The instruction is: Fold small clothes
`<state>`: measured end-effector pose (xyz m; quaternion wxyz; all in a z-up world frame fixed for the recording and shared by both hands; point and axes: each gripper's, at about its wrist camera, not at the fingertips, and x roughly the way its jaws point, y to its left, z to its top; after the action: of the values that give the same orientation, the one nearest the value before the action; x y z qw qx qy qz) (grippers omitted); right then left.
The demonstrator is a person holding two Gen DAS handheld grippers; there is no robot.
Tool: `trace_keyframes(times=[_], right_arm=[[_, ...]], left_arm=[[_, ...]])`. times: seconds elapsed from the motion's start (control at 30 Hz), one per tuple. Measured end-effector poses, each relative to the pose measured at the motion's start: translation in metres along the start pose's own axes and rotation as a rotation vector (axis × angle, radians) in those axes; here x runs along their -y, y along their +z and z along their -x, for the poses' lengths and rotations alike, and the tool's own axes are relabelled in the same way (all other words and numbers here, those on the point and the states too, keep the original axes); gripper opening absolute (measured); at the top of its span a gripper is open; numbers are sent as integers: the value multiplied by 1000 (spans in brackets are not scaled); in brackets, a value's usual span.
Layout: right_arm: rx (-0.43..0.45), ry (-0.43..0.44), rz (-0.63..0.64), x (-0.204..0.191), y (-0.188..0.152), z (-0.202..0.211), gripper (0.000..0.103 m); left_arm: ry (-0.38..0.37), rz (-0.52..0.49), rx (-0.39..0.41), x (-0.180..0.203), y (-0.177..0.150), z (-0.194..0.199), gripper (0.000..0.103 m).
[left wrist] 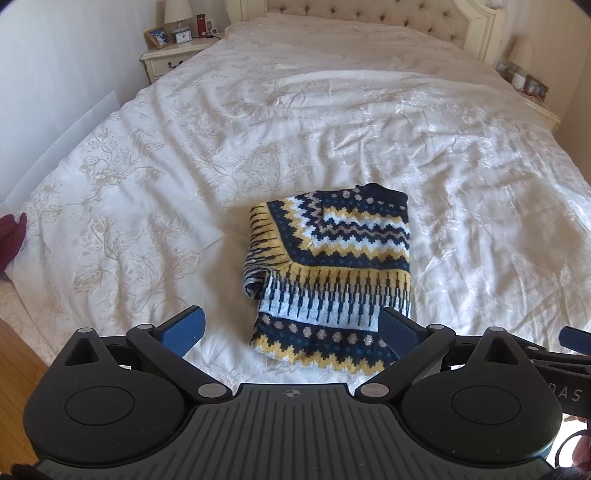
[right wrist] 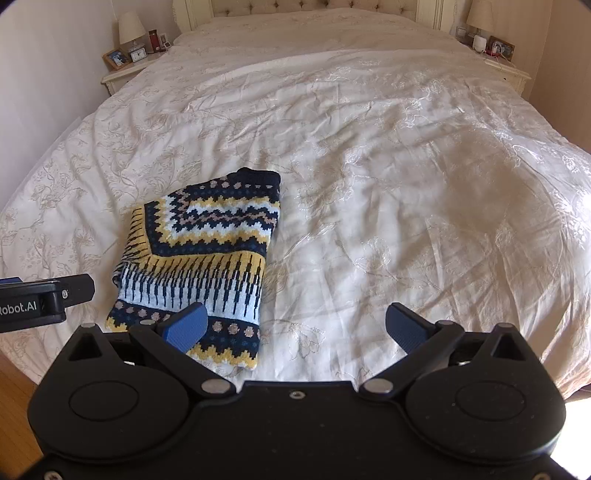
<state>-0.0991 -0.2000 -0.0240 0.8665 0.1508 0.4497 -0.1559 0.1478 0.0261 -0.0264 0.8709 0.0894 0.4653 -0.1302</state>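
A small knitted sweater (left wrist: 332, 266) in navy, yellow and white zigzag patterns lies folded into a compact rectangle on the white bedspread (left wrist: 184, 166). It also shows in the right wrist view (right wrist: 199, 258). My left gripper (left wrist: 291, 328) is open and empty, held just above the sweater's near edge. My right gripper (right wrist: 295, 326) is open and empty, to the right of the sweater's near corner, with its left pad (right wrist: 186, 326) over the hem. The left gripper's body (right wrist: 40, 299) shows at the left edge of the right wrist view.
The bedspread (right wrist: 406, 184) is wrinkled and floral. A nightstand (left wrist: 173, 55) with lamp, clock and photo stands far left; another nightstand (right wrist: 506, 66) far right. The tufted headboard (left wrist: 369, 18) is at the back. A dark red cloth (left wrist: 13, 240) lies at the left bed edge.
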Motion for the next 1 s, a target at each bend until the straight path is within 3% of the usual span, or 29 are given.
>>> trace_keyframes(times=[0.2,0.43,1.0], right_arm=[[-3,4,-2,-3,-2,3,102],[1,-14,23,-12,-3,9,102],[-33,-44,33,-14,-12,12,102]], left_arm=[[62,-18,-55,-3,0,0,101],[66,-49,-73,-6,-6,4,101],[74,-19,-106,-18,-12,6,101]])
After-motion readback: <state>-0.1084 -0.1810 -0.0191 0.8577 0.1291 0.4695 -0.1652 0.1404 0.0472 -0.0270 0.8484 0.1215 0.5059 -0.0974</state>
